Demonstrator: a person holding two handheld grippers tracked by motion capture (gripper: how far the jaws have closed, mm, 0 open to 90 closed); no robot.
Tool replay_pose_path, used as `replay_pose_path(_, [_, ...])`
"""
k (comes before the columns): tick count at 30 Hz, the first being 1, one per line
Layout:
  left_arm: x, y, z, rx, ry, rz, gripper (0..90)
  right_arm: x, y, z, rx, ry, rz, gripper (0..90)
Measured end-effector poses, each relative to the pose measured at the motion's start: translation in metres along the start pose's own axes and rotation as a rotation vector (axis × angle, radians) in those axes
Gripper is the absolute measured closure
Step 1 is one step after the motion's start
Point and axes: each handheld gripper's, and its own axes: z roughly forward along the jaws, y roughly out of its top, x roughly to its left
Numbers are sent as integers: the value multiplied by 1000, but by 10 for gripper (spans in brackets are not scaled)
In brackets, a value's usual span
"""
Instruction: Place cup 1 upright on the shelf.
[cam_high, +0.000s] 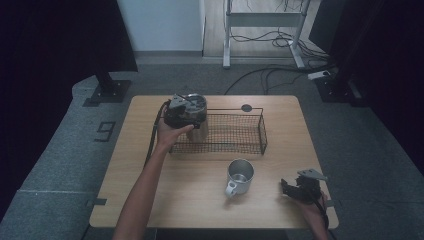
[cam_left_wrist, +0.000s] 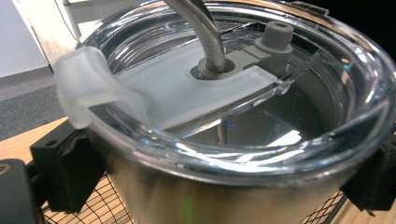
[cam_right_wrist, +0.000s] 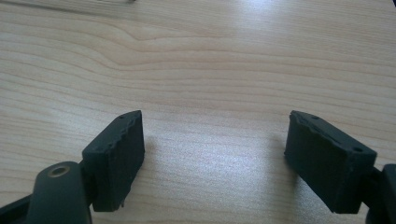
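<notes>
On my wooden table (cam_high: 200, 200), grey floor around, my left gripper (cam_high: 181, 114) pinches a clear-lidded steel tumbler (cam_left_wrist: 224, 186); my right gripper (cam_right_wrist: 212, 154) is spread, empty.

Beside the black wire basket (cam_high: 235, 131) on the matt wooden tabletop (cam_high: 200, 195) — a glossy steel tumbler (cam_left_wrist: 224, 196) with clear plastic lid (cam_left_wrist: 261, 144); nearby, a brushed-metal mug (cam_high: 239, 176).

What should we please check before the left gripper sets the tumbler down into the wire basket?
1. Left gripper clamps the steel tumbler on both sides: ok.
2. Clear lid seated, metal straw through it: ok.
3. Tumbler at the wire basket's left end: ok.
4. Tumbler base touching the basket floor: cannot tell.
5. Right gripper open, empty, away from the basket: ok.
6. Steel mug outside the basket: ok.
</notes>
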Motion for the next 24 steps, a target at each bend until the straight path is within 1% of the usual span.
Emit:
replay_pose_path(18, [0,-13,12,40,4,-3,44,0,0,0,0,0,0,195])
replay_pose_path(19, [1,-15,14,50,6,-5,44,0,0,0,0,0,0,195])
replay_pose_path(24, [0,-20,18,65,7,-8,44,0,0,0,0,0,0,195])
